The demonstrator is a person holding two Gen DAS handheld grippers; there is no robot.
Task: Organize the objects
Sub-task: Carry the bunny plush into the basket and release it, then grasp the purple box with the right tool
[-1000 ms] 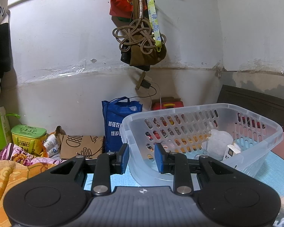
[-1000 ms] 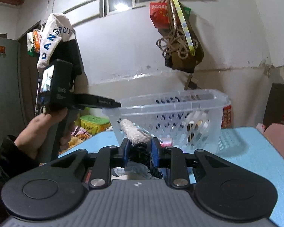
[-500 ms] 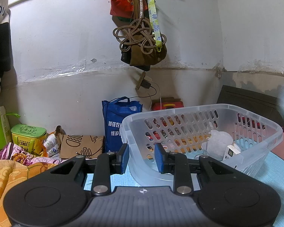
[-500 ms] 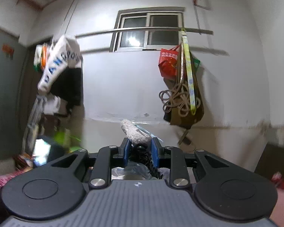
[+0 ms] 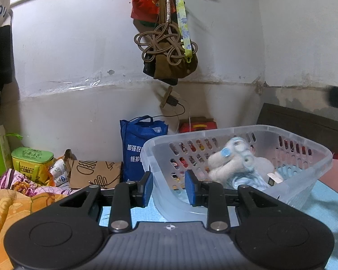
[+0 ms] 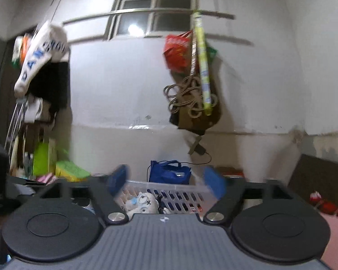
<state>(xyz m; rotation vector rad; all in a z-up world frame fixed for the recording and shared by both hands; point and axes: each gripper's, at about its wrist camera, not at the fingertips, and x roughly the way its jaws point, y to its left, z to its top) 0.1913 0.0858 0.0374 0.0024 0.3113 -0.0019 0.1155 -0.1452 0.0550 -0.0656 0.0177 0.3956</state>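
The clear plastic basket (image 5: 313,157) fills the lower right of the left wrist view and already holds a white-and-blue plush toy (image 5: 234,164) among smaller items, so at least part of the sorting looks done. The right gripper (image 6: 166,181), lower centre of its view above the basket, stands spread wide and empty. The left gripper (image 5: 169,186) sits parted around nothing beside the basket's near wall; what remains outside is not shown.

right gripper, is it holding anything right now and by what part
Nothing is held. The right gripper is open wide with nothing between its blue pads, and the white and blue plush toy lies below in the clear plastic basket.
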